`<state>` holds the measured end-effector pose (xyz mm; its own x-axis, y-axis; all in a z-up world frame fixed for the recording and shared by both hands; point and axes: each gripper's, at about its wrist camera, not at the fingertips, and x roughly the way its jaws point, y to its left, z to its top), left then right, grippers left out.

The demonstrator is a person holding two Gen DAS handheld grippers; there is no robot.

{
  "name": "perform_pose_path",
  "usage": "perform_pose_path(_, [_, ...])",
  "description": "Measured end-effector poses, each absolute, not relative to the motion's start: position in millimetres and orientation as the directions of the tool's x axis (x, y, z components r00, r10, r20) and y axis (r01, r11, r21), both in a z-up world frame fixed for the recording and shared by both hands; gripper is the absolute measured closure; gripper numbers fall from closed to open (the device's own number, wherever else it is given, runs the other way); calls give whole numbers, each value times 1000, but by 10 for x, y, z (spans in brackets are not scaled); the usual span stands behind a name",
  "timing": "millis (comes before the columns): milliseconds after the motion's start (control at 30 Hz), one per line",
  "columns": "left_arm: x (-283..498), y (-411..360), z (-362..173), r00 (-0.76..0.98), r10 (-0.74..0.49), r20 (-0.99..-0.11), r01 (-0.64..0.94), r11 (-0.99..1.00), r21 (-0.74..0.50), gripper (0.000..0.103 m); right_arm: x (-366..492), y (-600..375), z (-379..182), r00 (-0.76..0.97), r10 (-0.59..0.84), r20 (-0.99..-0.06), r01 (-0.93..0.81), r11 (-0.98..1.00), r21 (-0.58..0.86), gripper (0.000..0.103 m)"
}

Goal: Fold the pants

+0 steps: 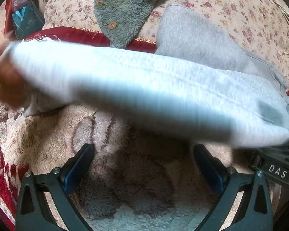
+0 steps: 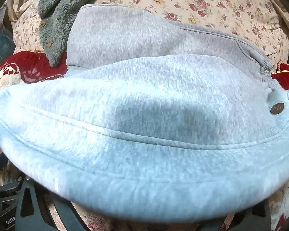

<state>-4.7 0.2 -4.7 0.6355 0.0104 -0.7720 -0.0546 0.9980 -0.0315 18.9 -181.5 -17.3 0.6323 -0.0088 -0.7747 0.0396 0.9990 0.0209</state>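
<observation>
Grey fleece pants (image 2: 144,115) span mid-frame in both views, lifted over a plush blanket (image 1: 48,130): thick, soft, limp, probably light; best taken at the hemmed edge or waistband. Left claw (image 1: 142,165) gapes empty at lower frame. Right claw is buried under cloth, so its state cannot be told. Motion blur smears the near fold; a metal button (image 2: 277,108) shows at right.
</observation>
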Motion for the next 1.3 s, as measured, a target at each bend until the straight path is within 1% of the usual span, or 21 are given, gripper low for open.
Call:
perform_pose_path(133, [-41, 4, -50, 636, 11, -772, -55, 998, -31, 0, 184, -1827, -164, 632, -8, -775, 40, 999, 21, 0])
perform_pose_path(167, [-37, 5, -51, 636, 11, -772, -55, 998, -31, 0, 184, -1827, -164, 599, 16, -801, 41, 998, 50, 0])
perform_pose_path(600, [-46, 1, -51, 635, 10, -772, -55, 998, -32, 0, 186, -1829, -155, 599, 16, -801, 41, 998, 50, 0])
perform_pose_path(700, [-13, -41, -56, 632, 37, -774, -57, 998, 1, 0, 190, -1829, -153, 596, 14, -803, 41, 998, 48, 0])
perform_pose_path(800, [1, 14, -54, 636, 12, -772, -56, 998, -30, 0, 186, -1804, -150, 593, 0, -805, 42, 999, 31, 0])
perform_pose_path(933, [-3, -7, -49, 637, 20, -771, -56, 998, -21, 0, 186, -1770, -170, 595, 3, -803, 43, 998, 35, 0])
perform_pose_path(1067, [-33, -23, -64, 638, 29, -770, -57, 998, -9, 0, 175, -1793, -150, 587, 46, -809, -4, 999, 54, 1])
perform_pose_path(1133, [-34, -36, -71, 637, 38, -770, -57, 998, 2, 0, 162, -1845, -121, 564, 99, -820, -53, 995, 84, 1])
perform_pose_path(1200, [-35, -49, -67, 635, 48, -771, -57, 998, 15, 0, 77, -1926, -59, 552, 147, -821, -85, 989, 120, 1])
perform_pose_path(1300, [-28, -65, -63, 632, 54, -773, -56, 998, 24, 0, -87, -2040, 33, 552, 175, -815, -101, 985, 143, 0])
